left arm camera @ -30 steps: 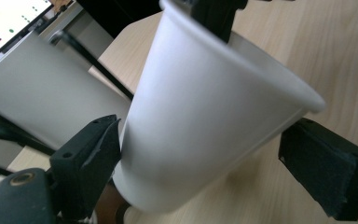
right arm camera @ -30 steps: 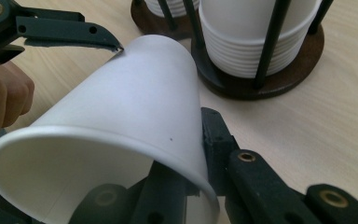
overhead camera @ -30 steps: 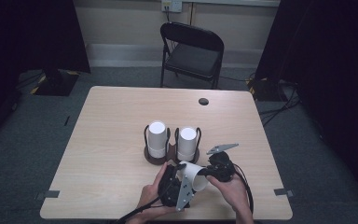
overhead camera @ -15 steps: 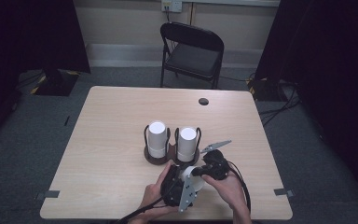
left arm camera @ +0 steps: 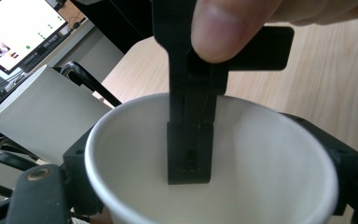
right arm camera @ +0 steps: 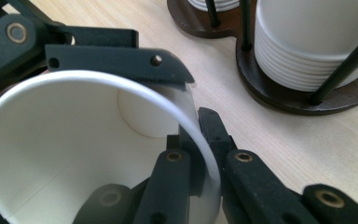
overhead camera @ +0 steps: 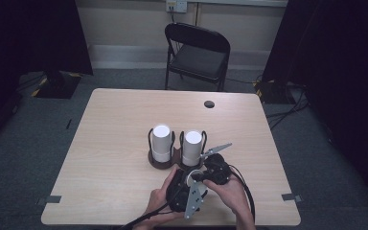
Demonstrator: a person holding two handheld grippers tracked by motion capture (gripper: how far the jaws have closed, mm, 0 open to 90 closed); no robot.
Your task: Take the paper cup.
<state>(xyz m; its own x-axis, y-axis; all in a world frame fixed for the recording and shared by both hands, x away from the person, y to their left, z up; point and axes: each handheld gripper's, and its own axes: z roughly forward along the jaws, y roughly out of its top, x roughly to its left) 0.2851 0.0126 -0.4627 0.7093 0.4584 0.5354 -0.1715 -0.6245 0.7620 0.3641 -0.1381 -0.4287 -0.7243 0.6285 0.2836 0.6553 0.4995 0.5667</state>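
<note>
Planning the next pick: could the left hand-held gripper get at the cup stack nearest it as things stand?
Probably not yet. The left hand-held gripper is occupied with a paper cup, whose rim the right hand-held gripper pinches. The table between it and the right stack looks bare.

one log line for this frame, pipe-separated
left gripper: around paper cup | right gripper: shut on cup rim | cup stacks: in holder | table: near edge

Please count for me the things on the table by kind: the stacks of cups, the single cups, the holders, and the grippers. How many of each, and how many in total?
Stacks of white cups: 2
Single paper cup: 1
Dark two-ring holder: 1
Grippers, left gripper and right gripper: 2
Total: 6
</note>
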